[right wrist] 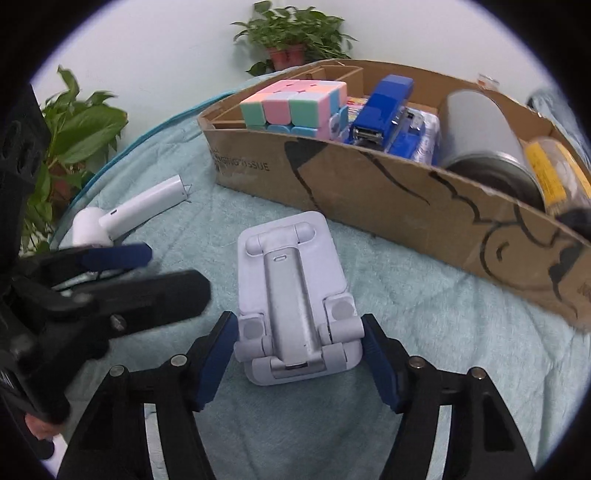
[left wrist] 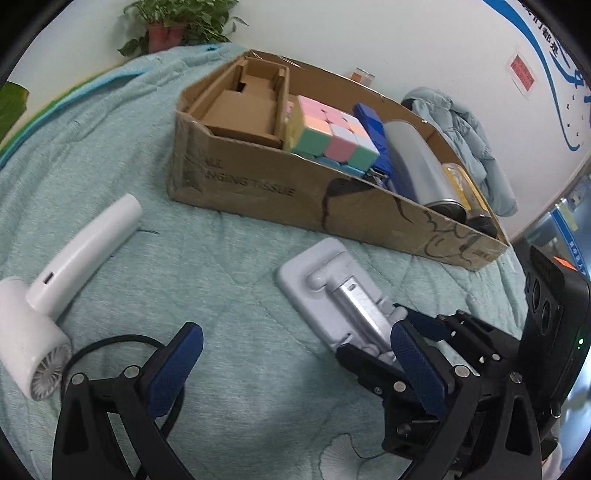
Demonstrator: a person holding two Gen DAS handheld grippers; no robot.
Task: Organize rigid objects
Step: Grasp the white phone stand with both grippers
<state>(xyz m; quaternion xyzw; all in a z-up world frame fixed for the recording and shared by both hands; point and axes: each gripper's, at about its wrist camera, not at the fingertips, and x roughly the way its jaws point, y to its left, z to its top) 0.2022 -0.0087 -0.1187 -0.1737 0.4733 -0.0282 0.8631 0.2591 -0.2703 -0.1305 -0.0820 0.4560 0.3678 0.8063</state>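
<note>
2 grippers worked over a pale green quilted blanket (right wrist: 424,332). The right gripper (right wrist: 299,362) straddled the near end of a folded white phone stand (right wrist: 291,306), which lay flat on the blanket just in front of a long cardboard box (right wrist: 388,206). Its blue pads (right wrist: 218,362) stood on either side of the stand, close to its edges; a thin gap seemed to remain on each side, so the jaws were part open with the stand between them and not clearly gripped. The left gripper (left wrist: 295,369) hung beside it with its jaws spread wide and nothing between them, only bare blanket.

A white handheld fan (left wrist: 55,295) lay on the blanket to the left, well apart from the stand, with a black cord (left wrist: 110,343) curling beside its head.

Inside the box, from left to right in the right wrist view, sat a pastel puzzle cube (right wrist: 295,107), a blue stapler (right wrist: 384,110), a grey metal canister (right wrist: 484,136) on its side, and a clear container with a yellow label (right wrist: 554,173). The box's far left end held an empty cardboard insert (left wrist: 247,103). 2 potted plants (right wrist: 291,33) stood beyond the blanket against a white wall.
</note>
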